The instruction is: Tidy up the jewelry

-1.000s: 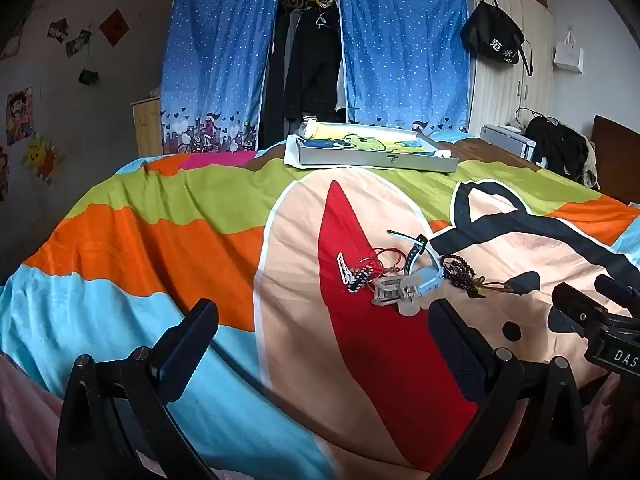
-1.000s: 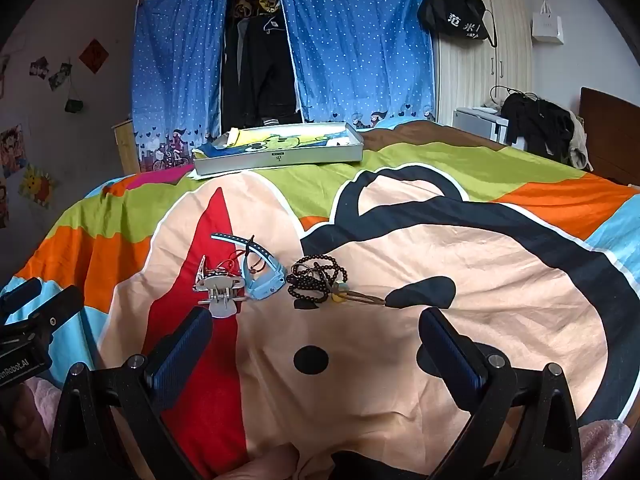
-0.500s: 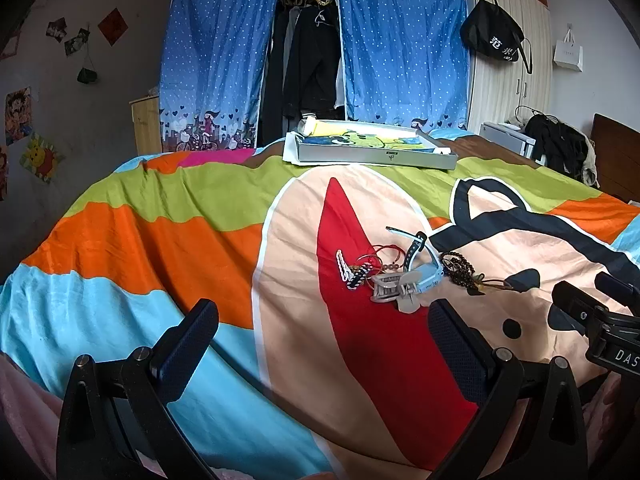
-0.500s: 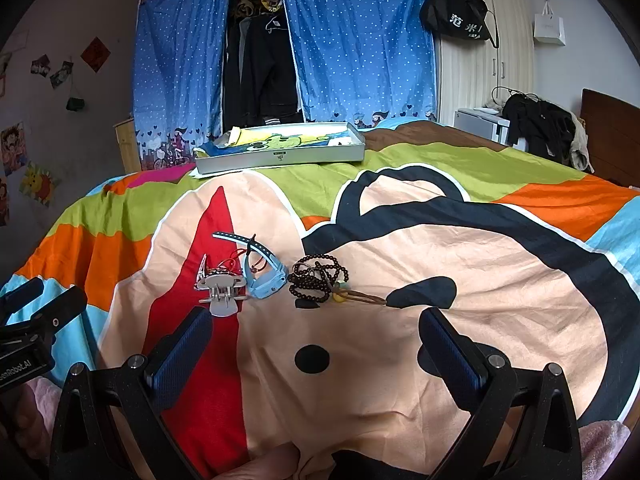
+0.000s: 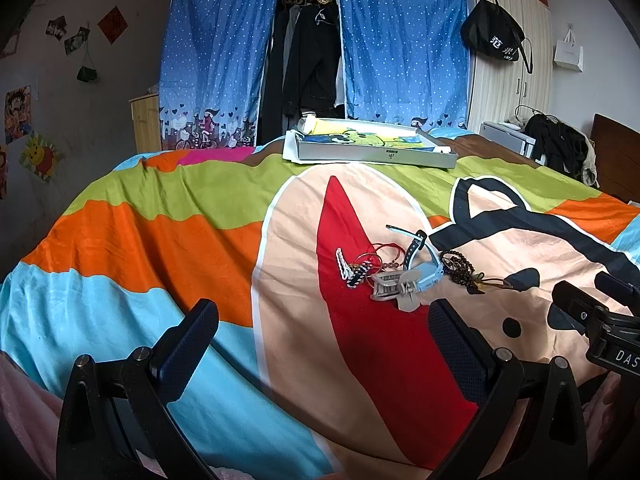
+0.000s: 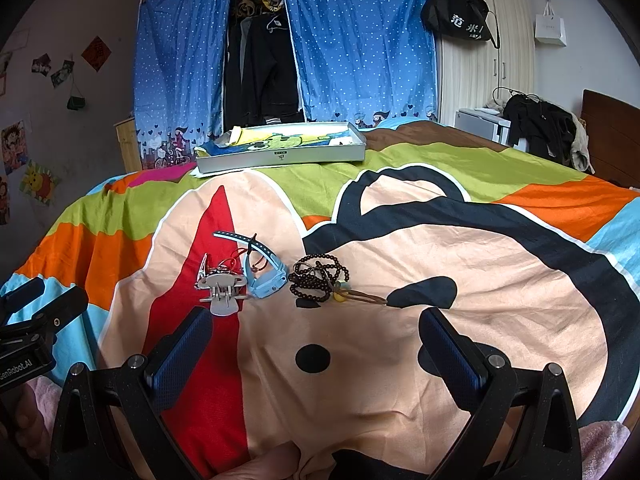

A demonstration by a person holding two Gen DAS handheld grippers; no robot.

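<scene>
Jewelry pile on bed (image 6: 460, 272): dark bead strand (image 6: 318, 278), light-blue watch (image 6: 266, 274), grey claw clip (image 6: 222, 286), red cords (image 5: 380, 258). Sits ahead of both hand-held grippers, untouched. Left hand-held gripper (image 5: 324, 344) and right hand-held gripper (image 6: 316, 340) spread, empty.

The black bag (image 6: 456, 20) hanging at one o'clock bears white characters "范米". The left tongs' mount (image 6: 24, 364) at eight o'clock reads "enRobot.AI"; the right tongs' mount (image 5: 618, 354) at four o'clock reads "DAS".

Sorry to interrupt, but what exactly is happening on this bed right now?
A person holds the left gripper and the right gripper over the bedspread, jaws open and empty. A hair clip, blue watch and bead necklace lie untouched in a small pile; the tray sits beyond.
</scene>
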